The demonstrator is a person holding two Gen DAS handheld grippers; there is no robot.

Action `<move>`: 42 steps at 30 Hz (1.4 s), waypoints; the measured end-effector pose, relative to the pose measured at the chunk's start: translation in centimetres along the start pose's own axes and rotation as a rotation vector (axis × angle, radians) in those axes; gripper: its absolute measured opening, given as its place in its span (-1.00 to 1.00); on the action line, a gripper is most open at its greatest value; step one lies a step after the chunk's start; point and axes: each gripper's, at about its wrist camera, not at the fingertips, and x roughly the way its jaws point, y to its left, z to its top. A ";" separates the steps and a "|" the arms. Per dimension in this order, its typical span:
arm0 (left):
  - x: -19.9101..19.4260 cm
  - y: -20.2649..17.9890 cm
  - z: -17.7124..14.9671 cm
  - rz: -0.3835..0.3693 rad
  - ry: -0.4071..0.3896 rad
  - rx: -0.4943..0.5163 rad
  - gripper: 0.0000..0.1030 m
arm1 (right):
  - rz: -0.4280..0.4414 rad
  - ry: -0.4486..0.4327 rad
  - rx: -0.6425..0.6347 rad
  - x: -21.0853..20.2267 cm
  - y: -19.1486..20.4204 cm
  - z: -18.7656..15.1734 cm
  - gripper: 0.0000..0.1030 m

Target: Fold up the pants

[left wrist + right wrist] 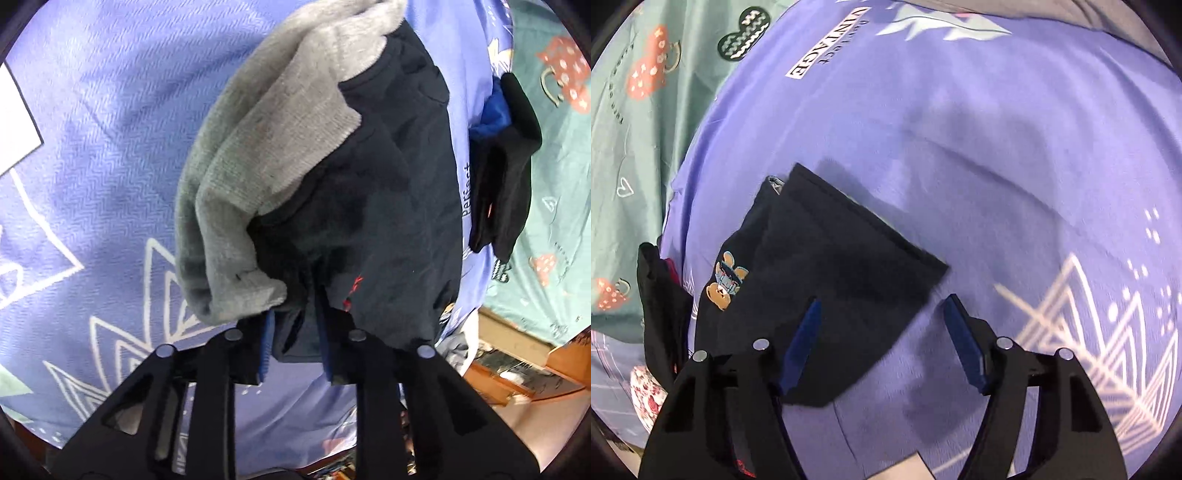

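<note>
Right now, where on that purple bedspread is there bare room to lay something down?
Free: the purple bedspread between the dark navy pants, the VINTAGE print and the white triangle pattern. Crowded: the teal-sheet edge, where a black garment pile sits.

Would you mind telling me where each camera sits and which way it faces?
Left wrist: on the left hand-held gripper, facing down its fingers, shut on dark pants with grey lining.
Right wrist: on the right hand-held gripper, facing down, jaws apart over a pants leg.
Shared: the pants, the purple sheet.
</note>
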 end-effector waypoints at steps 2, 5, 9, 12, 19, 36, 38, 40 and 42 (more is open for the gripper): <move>0.3 0.1 0.1 -0.023 -0.008 -0.027 -0.59 | -0.012 -0.001 -0.012 0.4 0.6 0.4 0.24; 0.5 0.1 0.1 -0.015 -0.026 -0.017 -0.71 | -0.007 0.000 -0.034 0.7 1.1 0.7 -0.63; 0.1 -1.3 -0.5 0.034 -0.070 0.063 -0.80 | 0.030 -0.025 -0.034 0.4 1.4 0.7 -0.83; -1.3 -2.1 -0.7 0.023 -0.107 0.087 -0.86 | 0.095 -0.063 -0.009 -1.7 1.8 1.5 -0.83; -7.6 -4.1 -1.7 0.014 -0.234 0.179 -0.91 | 0.214 -0.103 -0.095 -9.6 3.0 2.8 -0.84; -6.2 4.6 -3.9 0.243 -0.111 0.124 -0.80 | -0.251 0.122 -0.142 -5.9 -7.9 -4.2 -0.25; -6.8 5.0 -3.9 0.234 -0.126 0.110 -0.52 | -0.272 0.054 -0.139 -7.0 -7.5 -4.5 0.05; -8.1 4.7 -3.9 0.261 -0.168 0.134 -0.03 | -0.306 -0.011 -0.186 -7.9 -6.4 -4.4 0.06; -9.4 4.1 -3.8 0.273 -0.208 0.152 0.00 | -0.321 -0.083 -0.252 -8.9 -4.8 -4.1 0.06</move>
